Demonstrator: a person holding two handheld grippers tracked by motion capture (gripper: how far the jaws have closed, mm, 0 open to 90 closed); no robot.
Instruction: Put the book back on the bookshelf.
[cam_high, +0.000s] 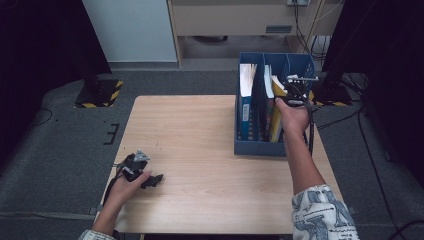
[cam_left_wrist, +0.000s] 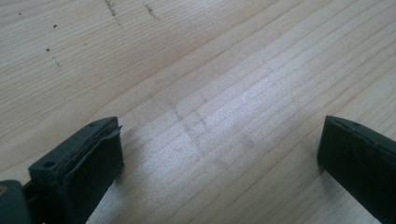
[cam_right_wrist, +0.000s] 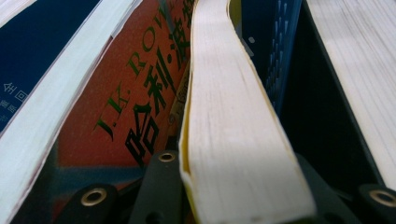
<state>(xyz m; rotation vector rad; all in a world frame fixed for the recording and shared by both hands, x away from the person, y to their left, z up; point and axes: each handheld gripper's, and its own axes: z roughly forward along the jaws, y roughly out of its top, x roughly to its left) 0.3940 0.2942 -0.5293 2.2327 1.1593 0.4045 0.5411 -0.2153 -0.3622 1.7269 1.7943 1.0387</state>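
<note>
two grippers at work: the right gripper (cam_high: 296, 86) pinches a yellow book (cam_right_wrist: 233, 135) standing in the blue rack (cam_high: 260, 146), the left gripper (cam_high: 156, 179) rests spread on the table (cam_high: 200, 150) well left of it; tugged crookedly, the book could drag neighbours or tip the rack.

Your desk (cam_left_wrist: 224, 93) is pale matt wood grain, lightly scuffed, and your left gripper (cam_left_wrist: 219, 154) has dull black rubbery pads. The blue file box (cam_high: 260, 146) looks plastic; the yellow book (cam_right_wrist: 233, 140) shows rough paper edges beside a glossy orange cover (cam_right_wrist: 121, 102).
</note>
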